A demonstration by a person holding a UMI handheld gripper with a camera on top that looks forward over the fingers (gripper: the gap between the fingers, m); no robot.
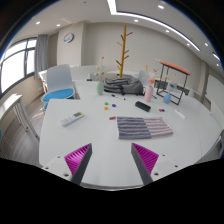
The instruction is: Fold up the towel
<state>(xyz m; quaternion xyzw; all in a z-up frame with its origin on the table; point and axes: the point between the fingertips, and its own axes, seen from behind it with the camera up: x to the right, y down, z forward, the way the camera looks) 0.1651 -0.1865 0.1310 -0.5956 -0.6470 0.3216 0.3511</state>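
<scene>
Jaws spread wide, holding nothing, gripper (112,160) hovering over white counter (60,140). Striped towel (142,127) lies flat on counter just beyond the fingertips, closer to the right finger, not touching either. White remote (74,118) left of towel, well apart. Black item (143,105) beyond towel. Wooden coat stand (125,50), blue chair (58,93), small red-topped rack (171,80) at far side.
</scene>
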